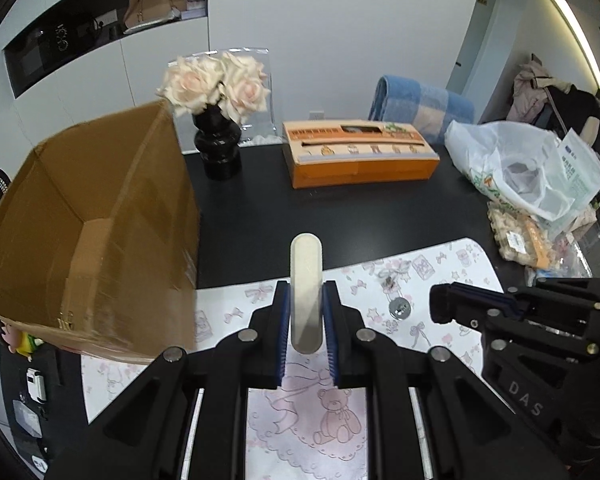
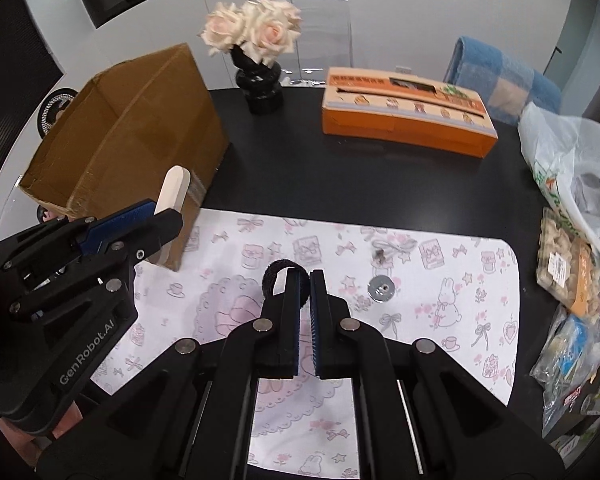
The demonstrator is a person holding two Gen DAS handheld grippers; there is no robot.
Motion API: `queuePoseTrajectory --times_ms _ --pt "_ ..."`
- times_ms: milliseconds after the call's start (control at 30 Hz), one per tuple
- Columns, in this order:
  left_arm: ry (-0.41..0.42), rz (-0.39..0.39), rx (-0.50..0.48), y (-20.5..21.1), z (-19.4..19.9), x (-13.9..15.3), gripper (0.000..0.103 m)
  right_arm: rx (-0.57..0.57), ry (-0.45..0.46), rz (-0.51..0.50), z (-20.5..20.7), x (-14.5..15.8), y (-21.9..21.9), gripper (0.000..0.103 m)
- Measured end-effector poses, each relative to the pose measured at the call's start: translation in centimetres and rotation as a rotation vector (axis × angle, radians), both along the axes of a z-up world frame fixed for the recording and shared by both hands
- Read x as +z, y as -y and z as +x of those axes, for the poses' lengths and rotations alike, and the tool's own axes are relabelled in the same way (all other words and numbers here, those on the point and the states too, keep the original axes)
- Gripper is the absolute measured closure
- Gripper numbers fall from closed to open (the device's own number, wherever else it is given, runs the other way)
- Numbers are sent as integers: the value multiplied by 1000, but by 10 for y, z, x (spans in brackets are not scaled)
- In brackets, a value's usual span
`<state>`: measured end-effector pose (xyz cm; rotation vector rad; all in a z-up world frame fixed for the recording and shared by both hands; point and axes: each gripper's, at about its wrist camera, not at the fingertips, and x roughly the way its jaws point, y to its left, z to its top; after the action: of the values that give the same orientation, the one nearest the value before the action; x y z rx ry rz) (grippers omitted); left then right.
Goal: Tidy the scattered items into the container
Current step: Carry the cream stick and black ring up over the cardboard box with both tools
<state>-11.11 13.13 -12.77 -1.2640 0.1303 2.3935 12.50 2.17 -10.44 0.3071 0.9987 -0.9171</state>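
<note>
A black table point(image 2: 300, 168) carries everything, with a pink-printed mat point(image 2: 440, 280) spread across its near part. At the left stands an open cardboard box point(image 1: 100, 220), one corner resting on the mat. Toward the back lie an orange carton point(image 2: 404, 124) and, behind it, a blue checked blanket point(image 2: 500, 80); a black vase point(image 2: 260, 88) of pale roses point(image 2: 256, 28) stands between box and carton. On the right edge sits a white plastic bag point(image 1: 520, 168) above a packet of snacks point(image 1: 520, 240). The left gripper point(image 1: 306, 312) is held above the mat just beside the box, its blue-padded fingers clamped on a pale flat stick point(image 1: 306, 280) that juts forward and upward past the tips; in the right wrist view the stick point(image 2: 174, 188) shows in front of the box's side wall. The right gripper point(image 2: 305, 280) hovers over the middle of the mat with its fingers nearly together, pinching a small black band point(image 2: 274, 276) whose loop curls out to the left of the tips. On the mat, well apart from both grippers, lie a round metal disc point(image 2: 381, 289) and, just behind it, a small dark clip point(image 2: 380, 256), too small to make out.
</note>
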Motion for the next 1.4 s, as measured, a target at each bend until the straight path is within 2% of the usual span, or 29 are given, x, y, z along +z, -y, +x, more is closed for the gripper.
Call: queuePoseTrajectory --times_ms 300,533,833,1400 --pt "-53 16 53 54 -14 29 87 71 -11 -46 60 20 -27 98" --pt "-71 42 120 100 -27 40 87 138 -28 -56 113 20 -45 98" --pt "-72 73 219 162 -44 43 87 210 -47 -66 173 16 -63 98" --pt "-49 109 340 233 -75 33 87 291 -76 -33 251 -18 -72 98"
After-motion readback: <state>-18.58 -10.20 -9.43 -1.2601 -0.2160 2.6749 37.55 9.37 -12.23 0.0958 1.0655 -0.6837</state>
